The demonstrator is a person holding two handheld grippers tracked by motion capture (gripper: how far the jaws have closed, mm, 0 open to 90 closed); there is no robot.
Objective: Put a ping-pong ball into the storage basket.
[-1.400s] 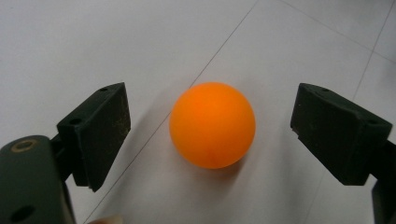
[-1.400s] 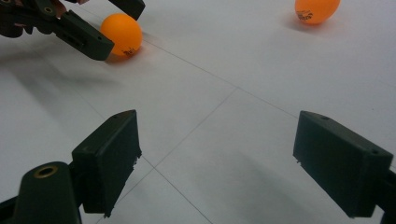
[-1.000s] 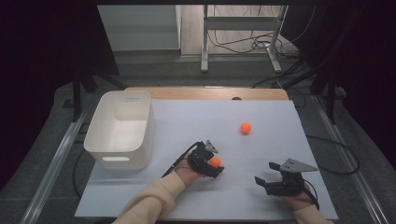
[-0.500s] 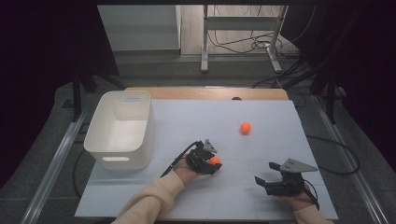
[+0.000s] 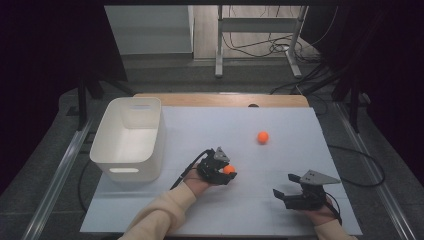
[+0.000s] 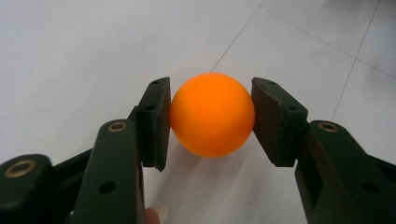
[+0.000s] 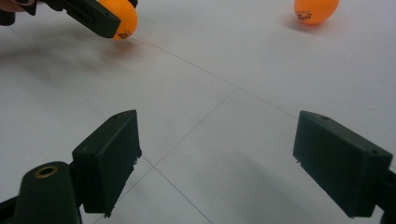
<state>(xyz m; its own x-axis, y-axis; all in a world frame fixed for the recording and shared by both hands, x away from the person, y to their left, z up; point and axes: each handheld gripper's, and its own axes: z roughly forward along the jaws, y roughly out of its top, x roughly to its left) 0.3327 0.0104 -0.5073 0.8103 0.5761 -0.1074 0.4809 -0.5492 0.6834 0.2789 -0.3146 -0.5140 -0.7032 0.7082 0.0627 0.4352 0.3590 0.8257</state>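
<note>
A: The left gripper (image 6: 211,122) has its jaws closed on the orange ball (image 6: 212,113), which sits centred between the pads, low over the table (image 5: 210,125).

B: Lift straight up, keeping the squeeze (the ball could roll out), then carry it to the white bin (image 5: 129,137). The right gripper (image 7: 217,163) waits wide open, holding nothing.

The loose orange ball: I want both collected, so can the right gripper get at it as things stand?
Probably yes: the right gripper is open and holds nothing, with bare table between it and the loose orange ball.
</note>
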